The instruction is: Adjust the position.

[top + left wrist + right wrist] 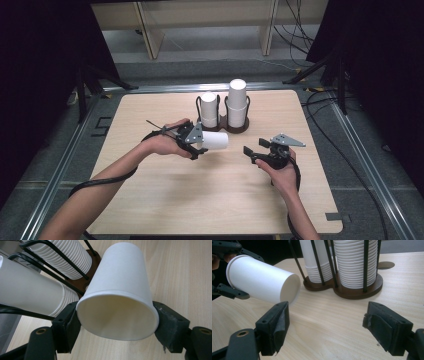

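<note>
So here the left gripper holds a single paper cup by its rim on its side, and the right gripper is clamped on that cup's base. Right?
Not quite. The right gripper is open with nothing between its jaws, short of the paper cup, as the right gripper view shows. The left gripper does hold the cup by its rim, on its side.

No readable text, label or number anywhere.

Plain white paper cup (216, 140) — lying on its side just above the tabletop, rim pinched at the left, closed bottom pointing right, right in front of the cup holder (238, 126).
</note>
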`<act>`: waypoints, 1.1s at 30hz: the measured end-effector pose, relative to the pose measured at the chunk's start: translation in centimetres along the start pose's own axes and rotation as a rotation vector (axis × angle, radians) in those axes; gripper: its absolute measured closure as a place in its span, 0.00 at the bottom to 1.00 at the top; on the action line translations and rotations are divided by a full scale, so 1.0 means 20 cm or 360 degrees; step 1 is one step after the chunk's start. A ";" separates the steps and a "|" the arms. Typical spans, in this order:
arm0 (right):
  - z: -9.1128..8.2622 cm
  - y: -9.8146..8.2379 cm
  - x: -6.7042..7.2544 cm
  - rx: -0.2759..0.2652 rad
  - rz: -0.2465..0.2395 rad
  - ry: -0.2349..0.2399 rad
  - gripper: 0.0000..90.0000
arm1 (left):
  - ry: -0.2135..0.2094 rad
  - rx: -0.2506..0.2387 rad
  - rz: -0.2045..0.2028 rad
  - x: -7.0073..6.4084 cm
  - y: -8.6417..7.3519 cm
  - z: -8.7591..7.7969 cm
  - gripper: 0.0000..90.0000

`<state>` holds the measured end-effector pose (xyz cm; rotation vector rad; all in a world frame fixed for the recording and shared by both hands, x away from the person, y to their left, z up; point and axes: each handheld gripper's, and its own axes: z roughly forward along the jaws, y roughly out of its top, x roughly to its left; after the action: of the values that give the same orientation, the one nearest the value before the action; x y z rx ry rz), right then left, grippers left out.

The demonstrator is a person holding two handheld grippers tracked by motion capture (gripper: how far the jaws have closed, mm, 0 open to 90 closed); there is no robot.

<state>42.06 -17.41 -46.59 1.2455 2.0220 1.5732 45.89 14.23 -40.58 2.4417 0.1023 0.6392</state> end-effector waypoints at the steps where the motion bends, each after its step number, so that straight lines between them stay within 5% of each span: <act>1: 0.01 0.00 0.00 -0.0010 -0.0001 0.0017 0.23 | -0.0002 0.0011 0.0011 0.00 0.00 0.00 0.31; 3: 0.00 -0.01 0.02 0.0006 0.0050 0.0024 0.23 | -0.0003 0.0020 0.0019 0.00 0.00 -0.01 0.31; 14: 0.01 -0.01 0.00 0.0010 -0.0050 0.0002 0.23 | -0.0037 0.0075 0.0055 0.01 0.01 -0.02 0.31; 22: 0.01 -0.02 0.02 0.0027 -0.0012 0.0037 0.23 | -0.0061 0.0118 0.0087 0.02 0.03 -0.03 0.31; 28: 0.01 -0.01 0.01 0.0025 -0.0054 0.0034 0.23 | -0.0074 0.0151 0.0113 0.03 0.04 -0.03 0.31; 33: 0.01 -0.02 0.01 0.0025 -0.0042 0.0041 0.23 | -0.0060 0.0171 0.0178 0.04 0.06 -0.03 0.31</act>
<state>41.94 -17.19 -46.89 1.2051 2.0619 1.5718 46.27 13.88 -39.08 2.5762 -0.0159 0.6515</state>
